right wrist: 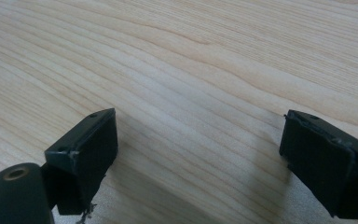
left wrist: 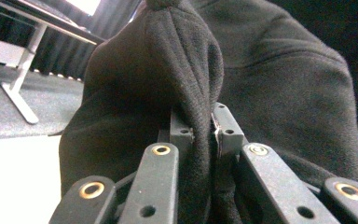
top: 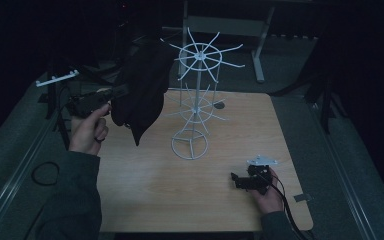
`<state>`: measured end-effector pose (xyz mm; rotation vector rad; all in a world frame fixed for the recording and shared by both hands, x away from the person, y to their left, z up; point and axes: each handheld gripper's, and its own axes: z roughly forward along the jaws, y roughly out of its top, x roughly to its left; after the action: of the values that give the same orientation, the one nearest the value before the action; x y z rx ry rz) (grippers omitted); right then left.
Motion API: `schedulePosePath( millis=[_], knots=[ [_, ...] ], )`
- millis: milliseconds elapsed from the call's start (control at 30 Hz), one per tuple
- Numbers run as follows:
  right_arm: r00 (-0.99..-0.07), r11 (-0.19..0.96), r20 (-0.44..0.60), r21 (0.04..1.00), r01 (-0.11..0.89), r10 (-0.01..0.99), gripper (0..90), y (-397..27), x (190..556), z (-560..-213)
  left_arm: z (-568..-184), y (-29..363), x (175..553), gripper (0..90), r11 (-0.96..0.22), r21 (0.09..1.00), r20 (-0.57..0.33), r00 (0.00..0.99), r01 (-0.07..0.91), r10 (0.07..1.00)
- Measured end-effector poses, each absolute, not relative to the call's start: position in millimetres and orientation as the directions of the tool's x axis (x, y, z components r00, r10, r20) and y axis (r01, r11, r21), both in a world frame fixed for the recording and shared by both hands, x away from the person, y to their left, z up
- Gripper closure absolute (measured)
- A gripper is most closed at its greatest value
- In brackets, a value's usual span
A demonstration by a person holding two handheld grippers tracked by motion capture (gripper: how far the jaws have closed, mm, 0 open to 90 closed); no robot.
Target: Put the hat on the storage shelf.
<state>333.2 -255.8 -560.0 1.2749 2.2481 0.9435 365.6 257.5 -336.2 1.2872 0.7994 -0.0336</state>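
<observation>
A: From the high view, the left gripper (top: 111, 94) holds a black cloth (top: 142, 85) up beside the white wire rack (top: 196, 95). To hang it well, I'd lift the fold clear over one of the top spokes before letting go.

B: The left gripper view agrees: the jaws are clamped on a pinched ridge of the cloth (left wrist: 242, 88), which looks soft, fleecy and thick.

A: In the right gripper view, the right gripper (right wrist: 198, 161) stands wide apart and empty over the pale, grained wooden table (right wrist: 191, 60).
</observation>
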Motion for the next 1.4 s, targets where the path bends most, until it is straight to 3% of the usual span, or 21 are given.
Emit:
schedulePosePath(
  millis=[667,1400],
  knots=[
    [-0.512,0.361,-0.006,0.716,0.597,0.859,11.0,-256,333,-560,-338,252,366,72.4,0.259,0.853,-0.523,0.733,0.454,0.435],
    [-0.51,0.358,-0.005,0.717,0.598,0.86,11.0,-256,333,-560,-335,247,365,37.7,0.214,0.871,-0.489,0.741,0.442,0.46]
  ],
)
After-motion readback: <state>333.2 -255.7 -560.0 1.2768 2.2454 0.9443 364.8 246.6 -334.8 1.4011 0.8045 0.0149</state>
